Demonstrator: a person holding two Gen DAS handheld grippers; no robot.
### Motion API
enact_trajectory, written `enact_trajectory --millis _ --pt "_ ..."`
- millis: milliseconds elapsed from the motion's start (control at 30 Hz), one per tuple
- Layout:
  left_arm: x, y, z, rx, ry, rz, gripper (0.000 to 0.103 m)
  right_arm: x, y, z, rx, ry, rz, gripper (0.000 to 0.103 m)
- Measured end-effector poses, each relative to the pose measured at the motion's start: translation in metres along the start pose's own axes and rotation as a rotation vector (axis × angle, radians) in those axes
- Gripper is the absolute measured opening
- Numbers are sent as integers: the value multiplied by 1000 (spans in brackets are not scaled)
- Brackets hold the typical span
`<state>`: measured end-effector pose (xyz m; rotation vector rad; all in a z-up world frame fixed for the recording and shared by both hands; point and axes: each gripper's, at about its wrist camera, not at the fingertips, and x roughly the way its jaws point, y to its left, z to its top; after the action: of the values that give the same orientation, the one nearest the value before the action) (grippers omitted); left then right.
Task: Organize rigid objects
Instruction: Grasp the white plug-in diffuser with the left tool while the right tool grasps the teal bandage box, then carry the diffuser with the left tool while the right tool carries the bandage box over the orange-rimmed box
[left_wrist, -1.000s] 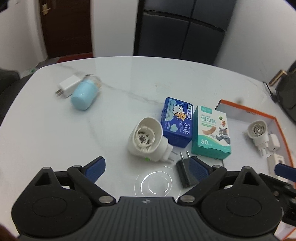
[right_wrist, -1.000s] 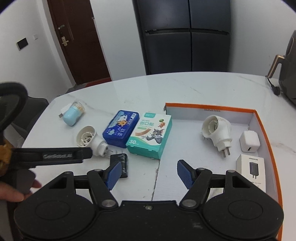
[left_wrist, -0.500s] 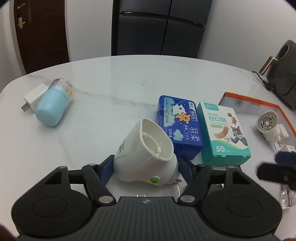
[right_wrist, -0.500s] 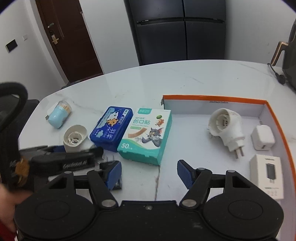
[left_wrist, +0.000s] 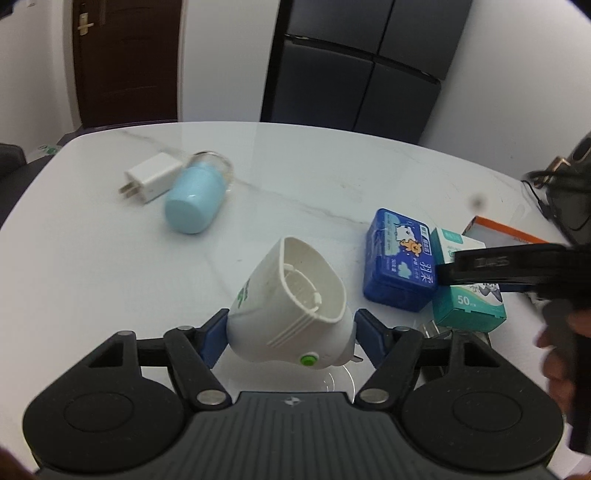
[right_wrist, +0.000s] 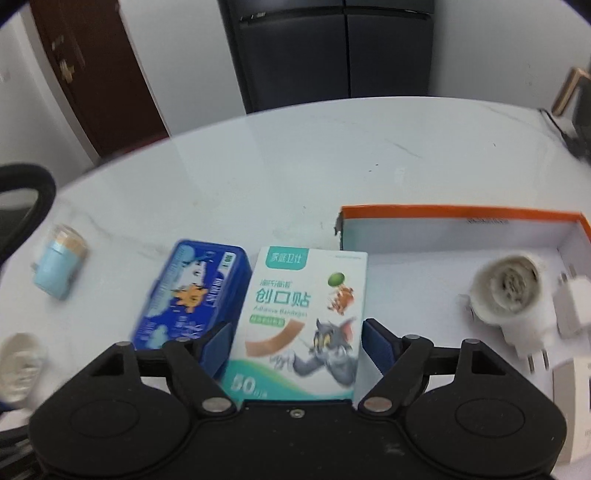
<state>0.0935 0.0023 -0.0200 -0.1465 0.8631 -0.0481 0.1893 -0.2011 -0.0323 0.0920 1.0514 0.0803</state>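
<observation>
Grip check: my left gripper (left_wrist: 290, 334) clamps the white plastic plug-in vaporizer (left_wrist: 291, 310); my right gripper (right_wrist: 295, 345), jaws wide, straddles the teal bandage carton (right_wrist: 301, 317) beside the orange-rimmed box (right_wrist: 458, 214); I'd close squarely.

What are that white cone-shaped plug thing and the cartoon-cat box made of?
The white plug, held in the left tool, looks like hard moulded plastic: smooth, slightly glossy, with ribbed sides and a green button. The cat box, between the right tool's fingers, looks like thin printed cardboard with sharp folded edges.
</observation>
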Motion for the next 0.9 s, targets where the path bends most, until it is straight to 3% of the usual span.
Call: enact_trajectory --millis 100,300,400,600,900 --pt "-9 7 -3 -22 -5 7 73 8 9 -1 -40 -14 -33 86" --pt "-27 20 -8 -65 -10 37 73 -6 43 -17 -184 -35 91 83" --pt "-35 20 -8 -69 -17 54 73 -24 47 -20 -197 -86 92 83" --pt "-56 0 -5 -65 -47 59 73 -63 29 -22 -182 -121 123 83" --pt "-82 -49 -8 -52 -66 68 73 -133 -2 -60 -154 -137 128 83"
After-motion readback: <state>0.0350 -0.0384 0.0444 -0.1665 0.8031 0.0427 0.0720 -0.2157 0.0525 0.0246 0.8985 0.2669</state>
